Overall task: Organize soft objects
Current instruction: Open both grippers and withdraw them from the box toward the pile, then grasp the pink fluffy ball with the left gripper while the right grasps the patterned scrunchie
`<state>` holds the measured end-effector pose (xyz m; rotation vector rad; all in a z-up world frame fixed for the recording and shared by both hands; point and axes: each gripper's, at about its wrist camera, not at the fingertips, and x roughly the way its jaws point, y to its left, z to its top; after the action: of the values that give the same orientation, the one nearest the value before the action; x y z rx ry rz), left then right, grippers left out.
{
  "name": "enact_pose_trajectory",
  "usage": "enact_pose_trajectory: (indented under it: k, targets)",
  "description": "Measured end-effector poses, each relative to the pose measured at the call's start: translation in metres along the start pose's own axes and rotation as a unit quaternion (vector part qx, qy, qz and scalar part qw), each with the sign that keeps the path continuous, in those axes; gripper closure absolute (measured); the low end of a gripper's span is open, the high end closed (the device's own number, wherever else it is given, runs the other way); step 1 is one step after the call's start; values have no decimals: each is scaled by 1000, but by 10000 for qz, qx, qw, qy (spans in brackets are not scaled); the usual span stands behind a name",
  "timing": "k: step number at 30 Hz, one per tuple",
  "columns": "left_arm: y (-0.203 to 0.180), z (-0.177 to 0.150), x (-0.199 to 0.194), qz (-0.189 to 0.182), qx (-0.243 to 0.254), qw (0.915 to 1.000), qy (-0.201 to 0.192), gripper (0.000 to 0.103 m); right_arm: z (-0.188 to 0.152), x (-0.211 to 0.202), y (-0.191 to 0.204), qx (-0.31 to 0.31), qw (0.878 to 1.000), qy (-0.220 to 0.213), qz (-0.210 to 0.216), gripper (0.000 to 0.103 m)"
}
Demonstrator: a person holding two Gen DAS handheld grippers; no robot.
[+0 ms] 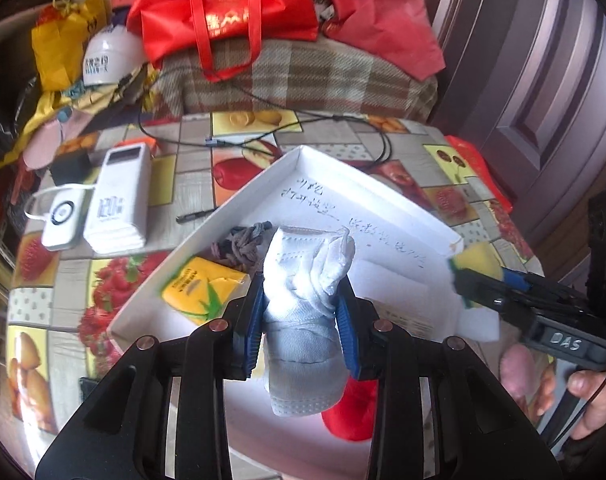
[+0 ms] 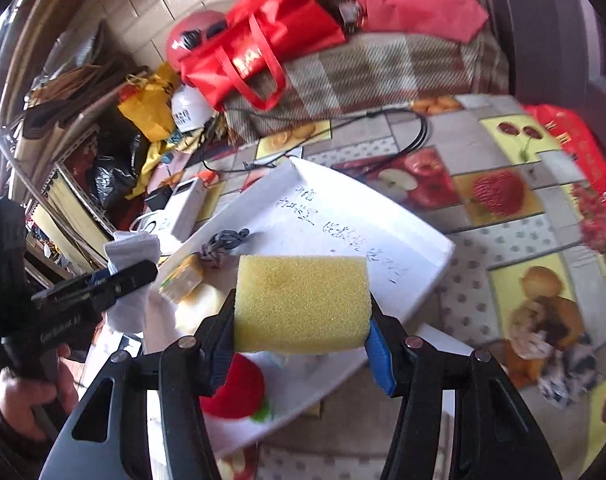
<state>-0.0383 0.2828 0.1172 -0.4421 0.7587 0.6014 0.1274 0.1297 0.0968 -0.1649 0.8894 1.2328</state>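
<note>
L gripper [image 1: 301, 316] is clamped round the middle of a white sock [image 1: 307, 308], R gripper [image 2: 301, 330] squeezes a yellow sponge [image 2: 303, 304] by its short ends; both hang over the near part of the tray [image 1: 343, 172]. Both prob. light, soft, squashy w/ little slip, so mid-body grips suit. Farther in the tray: yellow pack [image 1: 203, 288], knotted cord [image 1: 243, 246].

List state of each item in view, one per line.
Left gripper: shut on sock.
Sock: bunched, held above the tray.
Right gripper: shut on sponge.
Sponge: held above the tray.
Tray: open; holds tissue pack and knotted cord.
</note>
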Motion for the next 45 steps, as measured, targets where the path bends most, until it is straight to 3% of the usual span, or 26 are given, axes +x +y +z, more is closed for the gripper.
enact_pose_trajectory:
  k: [3,6,7,8,9,10,20,26,32,39,45]
  targets:
    - [-1,-4,15,61,101,9999,122,71,4,23,3,-57,9999,103,-77,45]
    - [3,-8,28,170,105,9994,290,61,4,38,3,-94,9998,166,-102,44]
    - [3,-9,29,221,98,9993,281,37,4,42,4,-117,9997,175,-96,38]
    - [4,-10,30,333,87,9991,249,8,4,44,5,-147,9997,190,-79,19]
    - [6,-11,29,436,80,9989,182,0,3,45,7,-160,9997,180,-53,10]
    - [6,-12,28,528,84,9985,123,0,1,43,7,-163,9998,134,-23,0]
    - [3,-25,-4,388,-97,9992,-84,0,-13,6,25,-320,9994,-160,17,0]
    - [-16,-43,-48,-81,-192,9990,-407,0,-32,-42,28,-391,9981,-440,-204,0]
    - [-58,-57,-69,-451,308,9978,-366,0,-55,-100,-1,-21,9944,-875,-590,0]
    - [-117,-84,-59,-1168,826,9894,247,0,-89,-167,-69,803,9769,-1314,-1478,0]
    - [-172,-104,-35,-1407,1416,9769,763,0,-124,-196,-115,1321,9681,-1588,-1418,0]
